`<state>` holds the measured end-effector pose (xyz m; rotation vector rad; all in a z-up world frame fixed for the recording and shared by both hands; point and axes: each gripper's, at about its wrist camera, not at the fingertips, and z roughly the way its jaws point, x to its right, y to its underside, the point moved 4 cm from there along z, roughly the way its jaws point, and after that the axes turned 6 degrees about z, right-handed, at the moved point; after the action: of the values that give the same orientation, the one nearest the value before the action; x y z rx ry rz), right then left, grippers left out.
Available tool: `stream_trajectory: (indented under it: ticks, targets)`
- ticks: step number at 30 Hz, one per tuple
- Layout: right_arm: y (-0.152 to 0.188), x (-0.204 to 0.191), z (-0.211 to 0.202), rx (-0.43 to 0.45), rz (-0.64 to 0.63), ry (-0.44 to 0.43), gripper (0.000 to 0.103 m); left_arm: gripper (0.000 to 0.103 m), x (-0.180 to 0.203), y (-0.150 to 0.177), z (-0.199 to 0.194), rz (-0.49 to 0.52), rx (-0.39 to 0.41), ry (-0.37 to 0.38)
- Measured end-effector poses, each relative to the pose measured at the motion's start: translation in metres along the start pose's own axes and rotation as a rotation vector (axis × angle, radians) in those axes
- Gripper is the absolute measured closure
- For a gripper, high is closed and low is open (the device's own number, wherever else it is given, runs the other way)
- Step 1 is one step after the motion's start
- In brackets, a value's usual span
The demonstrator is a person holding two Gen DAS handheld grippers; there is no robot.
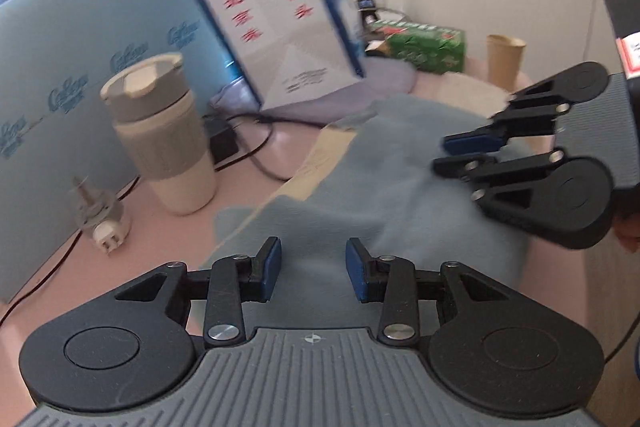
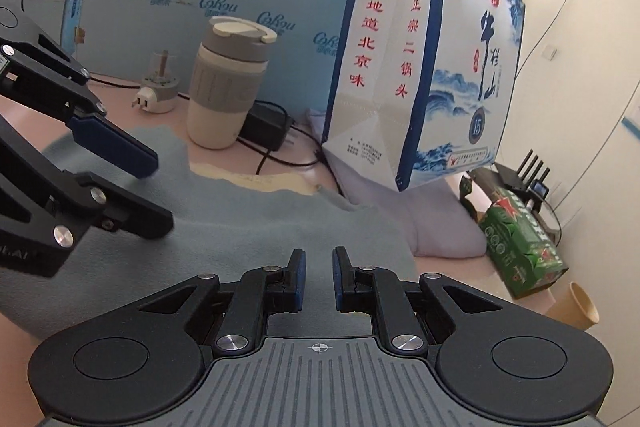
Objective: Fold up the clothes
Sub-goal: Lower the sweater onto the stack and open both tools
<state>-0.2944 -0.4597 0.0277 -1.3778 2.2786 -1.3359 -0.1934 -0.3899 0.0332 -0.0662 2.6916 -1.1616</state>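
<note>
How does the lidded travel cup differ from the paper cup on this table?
The travel cup carries a grey lid and a ribbed grey sleeve over a cream body; the paper cup is plain tan and open-topped. The travel cup stands by the blue board, next to the white gift bag; the paper cup stands further off, beyond the green box. Both stand upright on the pink table.

Two grippers are seen over the pink table: the left gripper [image 1: 313, 269] and the right gripper [image 2: 319, 277]. One grey-blue cloth [image 2: 248, 227] is counted, one lavender cloth [image 2: 440, 227], one lidded travel mug [image 2: 228, 83], one printed tote bag [image 2: 424, 67], one green carton [image 2: 520, 247], one paper cup [image 1: 505, 61], one black power adapter [image 2: 266, 127] and one white plug [image 2: 150, 99].
</note>
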Motion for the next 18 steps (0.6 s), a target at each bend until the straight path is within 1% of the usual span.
stream_trajectory:
  ticks: [1,2,3,4,5,6,10,14,16,18]
  targets:
    - [0.002,0.002,0.009,-0.023,0.009,-0.003,0.089,0.067,-0.008,0.006,0.006,-0.027,-0.02,-0.009]
    - [0.005,0.007,0.017,-0.041,0.054,-0.015,0.088,0.062,-0.015,0.01,0.008,-0.06,-0.022,-0.009]
    - [0.008,0.013,0.025,-0.058,0.105,-0.03,0.088,0.055,-0.022,0.013,0.01,-0.091,-0.024,-0.01]
    - [0.011,0.018,0.033,-0.075,0.156,-0.044,0.088,0.051,-0.023,0.014,0.01,-0.086,-0.029,-0.025]
    - [0.01,0.023,0.037,-0.073,0.205,-0.055,0.088,0.046,-0.024,0.014,0.01,-0.081,-0.033,-0.04]
    - [0.01,0.026,0.039,-0.078,0.237,-0.064,0.087,0.044,-0.025,0.014,0.011,-0.081,-0.035,-0.049]
    - [0.011,0.032,0.043,-0.085,0.32,-0.083,0.087,0.042,-0.027,0.02,0.01,-0.125,-0.035,-0.052]
    - [0.019,0.03,0.038,-0.06,0.352,-0.073,0.086,0.04,-0.023,0.024,0.008,-0.11,-0.029,-0.068]
    - [0.021,0.028,0.036,-0.051,0.363,-0.059,0.086,0.035,-0.023,0.026,0.008,-0.121,-0.033,-0.079]
    - [0.022,0.026,0.035,-0.044,0.367,-0.043,0.086,0.027,-0.026,0.028,0.009,-0.141,-0.037,-0.085]
